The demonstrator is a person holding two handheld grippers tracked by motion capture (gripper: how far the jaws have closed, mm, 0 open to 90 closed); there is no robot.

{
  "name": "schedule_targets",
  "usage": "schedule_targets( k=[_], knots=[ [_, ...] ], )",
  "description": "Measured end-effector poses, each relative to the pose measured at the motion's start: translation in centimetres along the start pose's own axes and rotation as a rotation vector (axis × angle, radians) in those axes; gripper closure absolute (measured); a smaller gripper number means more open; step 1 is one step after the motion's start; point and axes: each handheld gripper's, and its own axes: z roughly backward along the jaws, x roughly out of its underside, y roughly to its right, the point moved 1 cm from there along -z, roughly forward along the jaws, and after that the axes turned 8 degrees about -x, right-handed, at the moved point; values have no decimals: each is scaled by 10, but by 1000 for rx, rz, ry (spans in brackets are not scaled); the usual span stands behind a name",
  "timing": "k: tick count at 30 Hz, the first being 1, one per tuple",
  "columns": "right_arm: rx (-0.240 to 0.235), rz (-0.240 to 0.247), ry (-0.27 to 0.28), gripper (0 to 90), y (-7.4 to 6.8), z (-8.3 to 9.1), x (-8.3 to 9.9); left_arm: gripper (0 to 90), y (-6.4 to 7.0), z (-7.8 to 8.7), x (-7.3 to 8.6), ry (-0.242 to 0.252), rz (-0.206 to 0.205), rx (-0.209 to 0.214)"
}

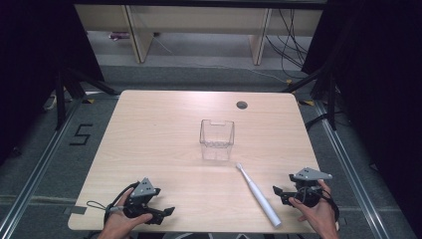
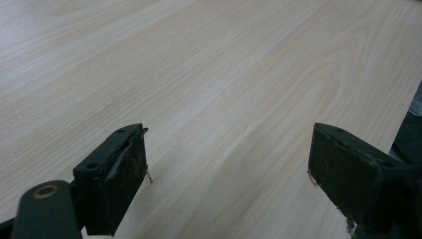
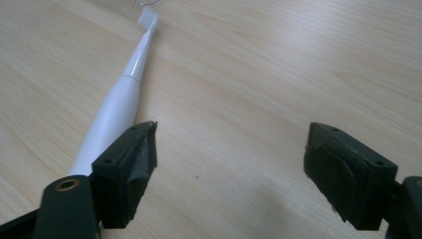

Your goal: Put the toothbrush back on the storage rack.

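Nothing started yet. Left gripper [image 1: 168,212] at table's [image 1: 149,129] 7 o'clock, jaws wide apart, empty. Clear container [image 1: 217,139] at centre, empty. Toothbrush [image 1: 258,194] lies flat at 5 o'clock, untouched. Right gripper [image 1: 275,191] just beside it, jaws wide, holding nothing. Pickup and placement remain.

High view: fixed above the near edge of the surface [image 1: 164,129], facing forward and down, far enough to take in all four corners and the floor beyond. Left gripper view: riding low near the near left corner, close to the wood, looking along two fingers [image 2: 117,174] across bare grain. Right gripper view: low near the near right corner, close, looking toward the middle. Shared by high and right gripper views: the toothbrush [image 1: 258,195] [image 3: 117,109] by the near edge.
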Motion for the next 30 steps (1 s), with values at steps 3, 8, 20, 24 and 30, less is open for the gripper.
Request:
schedule_targets(
  k=[3, 8, 20, 24, 30],
  knots=[
    [8, -25, -5, 220, -3, 0, 0, 150, 0, 0, 0, 0, 1, 0],
    [-12, -56, -44, 173, -7, 0, -2, 150, 0, 0, 0, 0, 3, -2],
    [-60, 20, -90, 249, -20, -1, -20, 150, -2, 0, 0, -16, -24, -9],
    [-56, 38, -87, 261, -24, 1, -26, 150, -3, 0, 0, -14, -24, -14],
    [-61, 103, -99, 283, -29, -1, -37, 150, -3, 0, 0, -14, -24, -15]
  ],
)
